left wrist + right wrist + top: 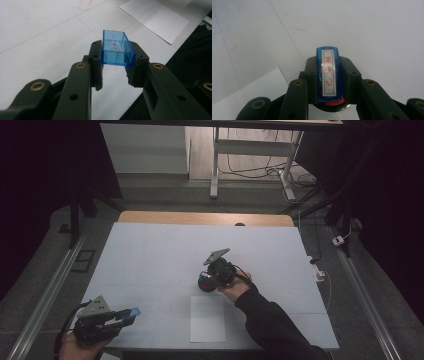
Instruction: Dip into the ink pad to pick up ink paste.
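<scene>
Our blue stamp [328,75] with its red-framed label of red Chinese characters clamped in the right tongs [328,80] over the white surface [150,265], our left tongs [116,62] gripping its clear blue cap [117,50] near the front left corner, white paper sheet [207,320] lying between our hands.

The counter [150,255] carries a white cover sheet marked by faint grid lines; a strip of bare wood [205,218] shows along its far edge. A sheet of white paper [207,319] lies flat on the counter, near its front edge and roughly at mid-width. Faint red scribbles [294,23] mark the counter surface beyond the paper. Behind the counter, on the floor, stands a white desk frame [250,155] with loose cables [260,170] beneath it. A white plug adapter [339,240] lies on the floor right of the counter.
</scene>
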{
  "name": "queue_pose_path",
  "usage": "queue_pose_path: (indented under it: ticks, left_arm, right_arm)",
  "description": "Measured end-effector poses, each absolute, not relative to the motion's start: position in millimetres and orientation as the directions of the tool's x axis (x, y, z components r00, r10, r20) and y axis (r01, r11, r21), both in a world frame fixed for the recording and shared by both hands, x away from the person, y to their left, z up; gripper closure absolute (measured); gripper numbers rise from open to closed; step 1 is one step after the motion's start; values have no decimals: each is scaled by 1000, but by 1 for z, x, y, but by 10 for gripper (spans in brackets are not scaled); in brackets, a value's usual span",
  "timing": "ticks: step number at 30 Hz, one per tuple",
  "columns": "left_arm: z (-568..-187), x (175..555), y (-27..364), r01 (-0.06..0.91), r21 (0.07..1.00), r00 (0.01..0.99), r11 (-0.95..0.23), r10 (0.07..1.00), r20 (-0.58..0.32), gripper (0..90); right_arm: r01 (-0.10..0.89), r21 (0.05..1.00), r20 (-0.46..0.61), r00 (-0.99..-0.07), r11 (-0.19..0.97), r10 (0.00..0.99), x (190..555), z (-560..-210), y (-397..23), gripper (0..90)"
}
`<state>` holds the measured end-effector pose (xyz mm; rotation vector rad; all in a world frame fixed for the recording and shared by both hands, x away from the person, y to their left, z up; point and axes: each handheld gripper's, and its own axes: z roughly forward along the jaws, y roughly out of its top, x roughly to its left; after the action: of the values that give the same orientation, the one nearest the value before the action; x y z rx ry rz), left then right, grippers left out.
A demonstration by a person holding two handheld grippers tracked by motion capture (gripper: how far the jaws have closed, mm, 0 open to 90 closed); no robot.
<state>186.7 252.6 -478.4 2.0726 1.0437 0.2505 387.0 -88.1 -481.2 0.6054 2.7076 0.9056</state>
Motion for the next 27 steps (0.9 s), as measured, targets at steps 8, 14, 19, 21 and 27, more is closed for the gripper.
queue_pose_path:
  ticks: [8,14,19,21,27]
  left_arm:
    - [-479,187,252,595,720,643,-357,749,-160,683]
    - [-479,187,251,591,718,646,-367,748,-150,684]
    - [-479,187,251,593,719,644,-364,750,-152,684]
    - [-479,187,252,595,719,642,-360,751,-155,684]
    - [-479,188,251,594,718,647,-363,746,-158,684]
  right_arm:
    - [357,629,-8,-885,690,466,393,-482,-93,714]
    - [406,653,86,-878,639,470,403,-485,-102,714]
    - [410,655,93,-877,634,471,403,-486,-103,714]
    - [402,657,82,-879,637,469,402,-486,-102,713]
    - [354,653,2,-885,669,466,393,-485,-96,713]
